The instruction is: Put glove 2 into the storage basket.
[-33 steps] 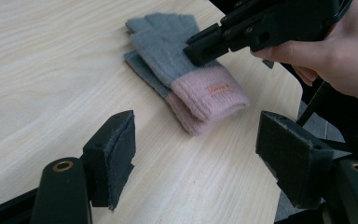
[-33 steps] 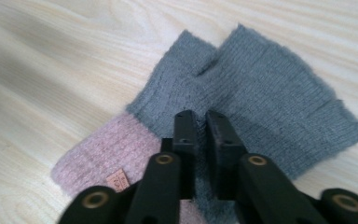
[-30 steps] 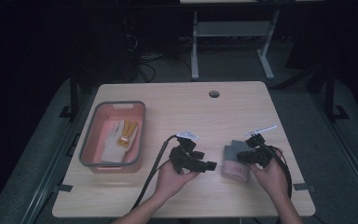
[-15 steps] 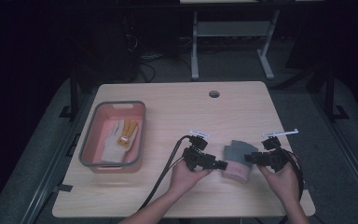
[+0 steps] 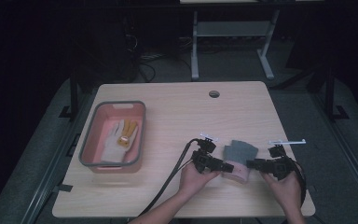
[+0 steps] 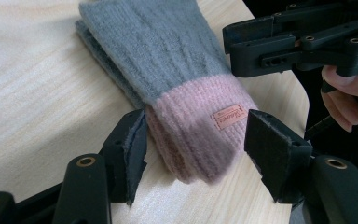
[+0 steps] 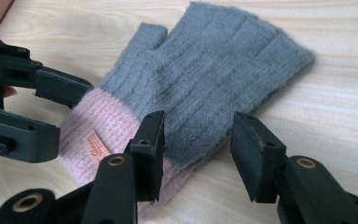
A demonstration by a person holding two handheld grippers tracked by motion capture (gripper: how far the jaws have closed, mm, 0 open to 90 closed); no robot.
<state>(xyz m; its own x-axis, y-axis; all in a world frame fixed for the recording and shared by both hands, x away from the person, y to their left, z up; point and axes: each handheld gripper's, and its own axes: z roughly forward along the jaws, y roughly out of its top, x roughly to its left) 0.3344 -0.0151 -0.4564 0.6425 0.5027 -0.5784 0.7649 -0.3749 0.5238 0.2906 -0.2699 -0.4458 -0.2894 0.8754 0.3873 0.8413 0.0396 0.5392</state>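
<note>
While L gripper [image 6: 193, 144] jaws narrow round glove [image 6: 177, 79] cuff, R gripper [image 7: 196, 154] jaws widen, empty.

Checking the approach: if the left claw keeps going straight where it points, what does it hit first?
Probably the pink cuff of the knitted glove; it already lies between the open left claw.

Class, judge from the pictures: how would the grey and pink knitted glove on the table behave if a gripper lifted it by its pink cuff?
The glove looks soft and ribbed, so it would probably droop rather than stay flat. Its fuzzy knit should grip well, not slip. Lying flat on the table, it seems light and unlikely to roll.
</note>
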